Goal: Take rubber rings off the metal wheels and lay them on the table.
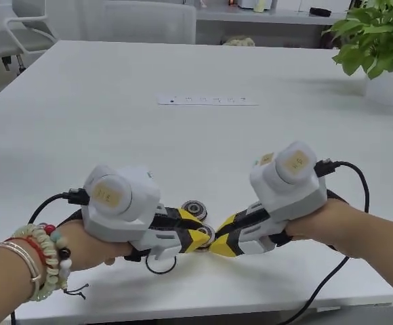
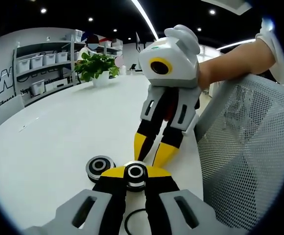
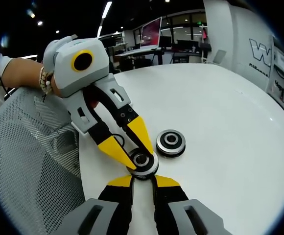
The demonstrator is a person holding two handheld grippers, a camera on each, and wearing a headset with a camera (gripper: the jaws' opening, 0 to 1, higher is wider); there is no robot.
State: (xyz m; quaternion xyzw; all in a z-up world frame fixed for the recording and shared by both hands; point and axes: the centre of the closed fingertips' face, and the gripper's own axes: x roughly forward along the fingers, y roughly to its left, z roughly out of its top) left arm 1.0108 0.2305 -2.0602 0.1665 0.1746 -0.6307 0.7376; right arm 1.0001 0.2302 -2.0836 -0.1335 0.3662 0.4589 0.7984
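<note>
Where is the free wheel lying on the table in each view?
Head view: free wheel low centre.
Left gripper view: free wheel lower left of centre.
Right gripper view: free wheel slightly right of centre.
Shared landmark: the gripped wheel beside it.

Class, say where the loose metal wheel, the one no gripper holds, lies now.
The loose wheel lies flat on the table, just beyond the gripped wheel in the head view, and to its left in the left gripper view.
</note>
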